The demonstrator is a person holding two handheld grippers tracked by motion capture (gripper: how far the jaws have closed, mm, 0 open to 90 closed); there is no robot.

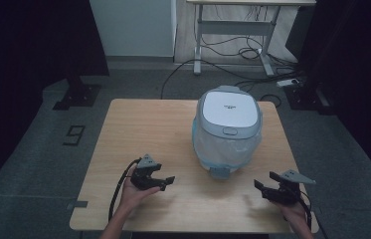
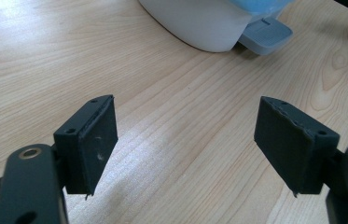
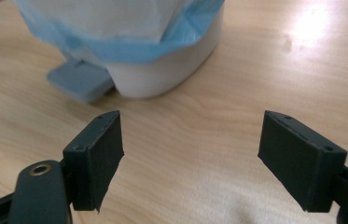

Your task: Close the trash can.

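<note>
Hand-held gripper work starts in the high view: the left hand-held gripper (image 1: 167, 181) and right hand-held gripper (image 1: 264, 180) both hover spread and empty near the worktop's (image 1: 138, 129) front edge, flanking one pedal bin (image 1: 228, 130) with a plastic liner. From the left gripper view, its rigid, smooth shell (image 2: 199, 23) likely slips; one pedal (image 2: 265, 35) juts out. From the right gripper view, the thin blue liner (image 3: 129, 49) looks soft, tearable; grip the body, I'd judge.

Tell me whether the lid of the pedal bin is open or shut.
Shut. In the high view the white lid lies flat on the pedal bin, its grey rim meeting the top all round, with the bag's edge folded out beneath it.
</note>
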